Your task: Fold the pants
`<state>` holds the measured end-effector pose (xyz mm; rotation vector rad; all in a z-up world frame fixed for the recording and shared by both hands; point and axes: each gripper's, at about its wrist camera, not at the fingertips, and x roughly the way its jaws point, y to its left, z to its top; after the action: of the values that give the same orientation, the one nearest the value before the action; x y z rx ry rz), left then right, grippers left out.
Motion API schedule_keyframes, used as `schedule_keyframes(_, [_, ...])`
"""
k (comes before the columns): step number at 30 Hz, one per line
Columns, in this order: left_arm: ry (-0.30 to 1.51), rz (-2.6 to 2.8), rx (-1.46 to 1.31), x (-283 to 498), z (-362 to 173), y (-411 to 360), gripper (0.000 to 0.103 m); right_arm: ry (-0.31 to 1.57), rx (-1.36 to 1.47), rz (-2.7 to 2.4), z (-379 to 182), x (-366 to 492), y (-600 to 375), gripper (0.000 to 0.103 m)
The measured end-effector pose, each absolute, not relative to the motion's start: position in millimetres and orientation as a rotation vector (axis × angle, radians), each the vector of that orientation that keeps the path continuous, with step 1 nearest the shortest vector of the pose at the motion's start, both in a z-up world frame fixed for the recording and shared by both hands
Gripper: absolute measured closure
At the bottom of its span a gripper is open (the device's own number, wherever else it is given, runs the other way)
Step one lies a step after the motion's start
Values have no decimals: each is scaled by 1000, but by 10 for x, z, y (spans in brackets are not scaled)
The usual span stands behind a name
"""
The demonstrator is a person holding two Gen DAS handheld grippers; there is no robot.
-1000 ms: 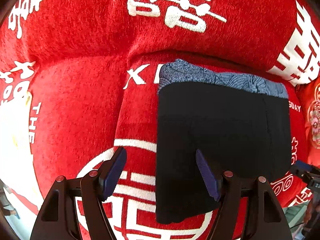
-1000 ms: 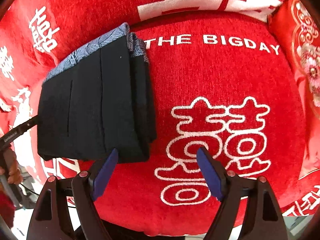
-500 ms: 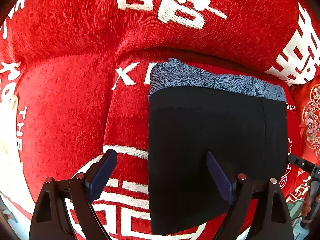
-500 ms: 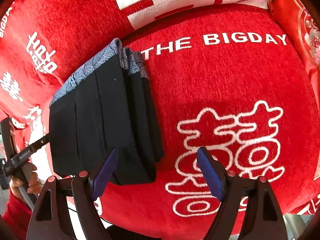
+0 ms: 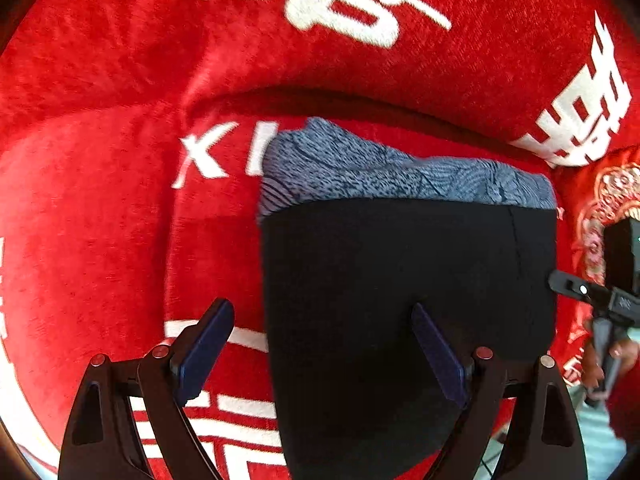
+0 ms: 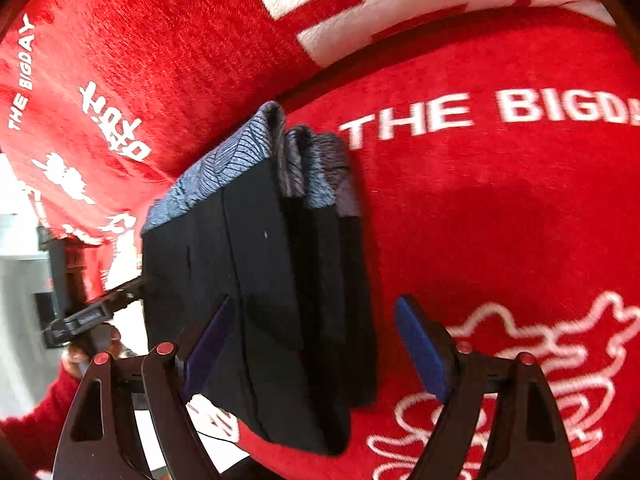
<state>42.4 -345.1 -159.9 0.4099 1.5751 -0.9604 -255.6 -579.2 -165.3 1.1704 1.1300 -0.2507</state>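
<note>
Surface: red plush cover (image 5: 100, 208) with white lettering and large white characters fills both of your views; "THE BIGD…" runs across the upper right of your right wrist view, and a seam between two cushions curves across the upper half of each frame.
Pants: the folded pants (image 5: 400, 288) lie flat on that red cover, a dark, near-black block occupying the centre and lower centre of your left wrist view. In your right wrist view they sit left of centre (image 6: 264, 280), running down to the lower edge of the cushion, with several stacked layers showing along their right side.
Waistband: the blue-grey patterned band (image 5: 400, 176) lies along the top edge of the pants, toward the cushion seam.
Left gripper: your left gripper (image 5: 320, 356) is spread wide and has just been opening. Its left pad (image 5: 204, 352) is over red cover, its right pad (image 5: 436, 356) over the dark cloth, so the left edge of the pants falls between them; neither pad presses on the fabric.
Right gripper: your right gripper (image 6: 316, 344) also stands wide. Its left pad (image 6: 208, 344) is over the pants, its right pad (image 6: 420, 348) over bare red cover; the right folded edge lies between them, not clamped.
Far edges: the other tool and a hand (image 6: 80, 354) in a red sleeve show at the lower left of your right wrist view.
</note>
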Motion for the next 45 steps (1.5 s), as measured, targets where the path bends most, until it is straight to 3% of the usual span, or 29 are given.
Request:
schedule_keyframes(3, [1593,-1009,394,391,-1686,-3493,12,1125,1190,-185,-1762,-2487,-5784,18])
schedule_keyframes(6, [1592,-1009,394,365,-1771,-3575,2,1107,1206,-134,-1884,-2435,-5788,17])
schedule_keyframes(15, [1586,-992,324,211,-1814,-3683,3,973,1484,-121,-2071,-2619,-5974,16])
schedule_keyframes(17, [1575,-999,314,180,-1789,-3680,10,1020,1417,-133,-2014,-2532,-5924,18])
schedule_keyframes(20, [1539,-1017,313,123,-1717,-3696,22,1096,1293,-145,-1901,-2381,-5808,30])
schedule_keyframes(24, [1489,-1027,317,52,-1585,-3707,38,1073,1315,-168,-1800,-2372,-5755,49])
schedule_keyframes(27, [1469,-1031,312,33,-1443,-3672,45,1043,1315,-162,-1659,-2367,-5690,55])
schedule_keyframes(38, [1469,-1012,335,-298,-1015,-3262,45,1036,1349,-65,-1313,-2491,-5235,56])
schedule_keyframes(45, [1525,-959,342,-517,-1120,-2753,45,1077,1353,-67,-1424,-2611,-4799,56])
